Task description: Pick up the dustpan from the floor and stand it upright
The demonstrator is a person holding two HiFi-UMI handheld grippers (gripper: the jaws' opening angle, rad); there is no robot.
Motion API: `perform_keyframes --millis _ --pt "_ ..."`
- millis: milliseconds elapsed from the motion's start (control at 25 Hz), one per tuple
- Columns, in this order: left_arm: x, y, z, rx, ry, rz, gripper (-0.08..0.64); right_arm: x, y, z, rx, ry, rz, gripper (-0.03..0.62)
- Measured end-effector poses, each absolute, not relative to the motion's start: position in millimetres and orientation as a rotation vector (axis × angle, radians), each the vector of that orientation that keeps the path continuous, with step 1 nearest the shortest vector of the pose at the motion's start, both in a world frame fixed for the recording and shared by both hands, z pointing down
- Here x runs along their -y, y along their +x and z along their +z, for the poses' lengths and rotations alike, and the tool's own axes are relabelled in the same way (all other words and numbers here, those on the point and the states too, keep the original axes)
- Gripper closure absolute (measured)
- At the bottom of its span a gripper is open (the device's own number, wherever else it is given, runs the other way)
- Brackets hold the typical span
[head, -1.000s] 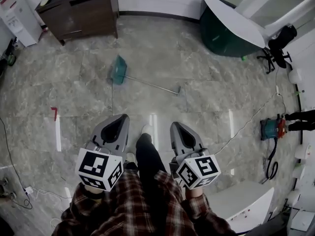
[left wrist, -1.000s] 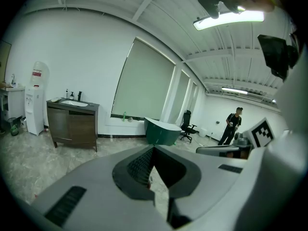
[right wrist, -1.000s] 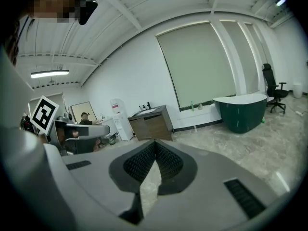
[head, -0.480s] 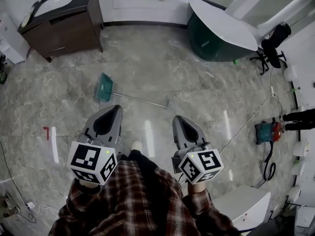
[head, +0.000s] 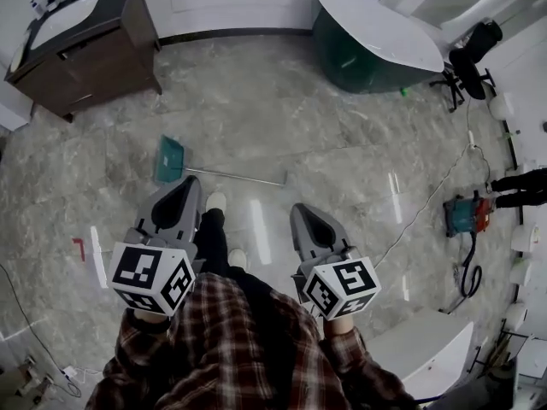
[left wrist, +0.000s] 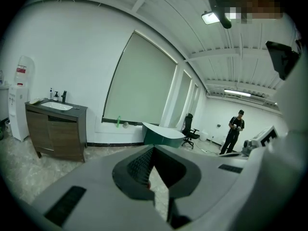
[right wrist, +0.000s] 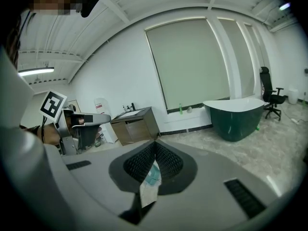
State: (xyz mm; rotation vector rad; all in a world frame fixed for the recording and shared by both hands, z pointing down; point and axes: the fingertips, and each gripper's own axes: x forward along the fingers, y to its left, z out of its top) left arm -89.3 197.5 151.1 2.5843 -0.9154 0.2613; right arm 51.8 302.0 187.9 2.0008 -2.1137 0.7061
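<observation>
A teal dustpan point(head: 169, 159) lies flat on the marble floor, its long metal handle point(head: 244, 177) stretching to the right. My left gripper point(head: 190, 180) is held level with its tip just below the pan's near edge in the head view; its jaws meet, nothing between them point(left wrist: 153, 148). My right gripper point(head: 299, 208) hangs to the right, short of the handle's end, shut and empty point(right wrist: 155, 143). Through the slot under its jaws a bit of the teal dustpan point(right wrist: 153, 174) shows. The person's leg and white shoe point(head: 215, 202) stand between the grippers.
A dark wood vanity point(head: 81, 45) with a sink stands at the back left, a green bathtub point(head: 376, 41) at the back right, an office chair point(head: 470, 58) beside it. A teal machine point(head: 466, 216) with a cable lies right. A person point(left wrist: 234, 131) stands far off.
The person has walked forward with both grippers. The dustpan has slid down the head view and now lies right in front of the left gripper. Both grippers stay shut.
</observation>
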Motion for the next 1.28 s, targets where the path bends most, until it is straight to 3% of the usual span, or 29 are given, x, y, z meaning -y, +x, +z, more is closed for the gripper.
perform_keyframes --millis 640,1280 --pt "7.4 28.6 172.4 0.601 2.696 0.4 0.56 -108.5 157.8 204.2 1.869 2.294 0.777 0.581" --pt "21.6 142.1 221.7 0.364 2.703 0.533 0.56 -103.5 253.7 265.8 1.582 2.477 1.06 0.58"
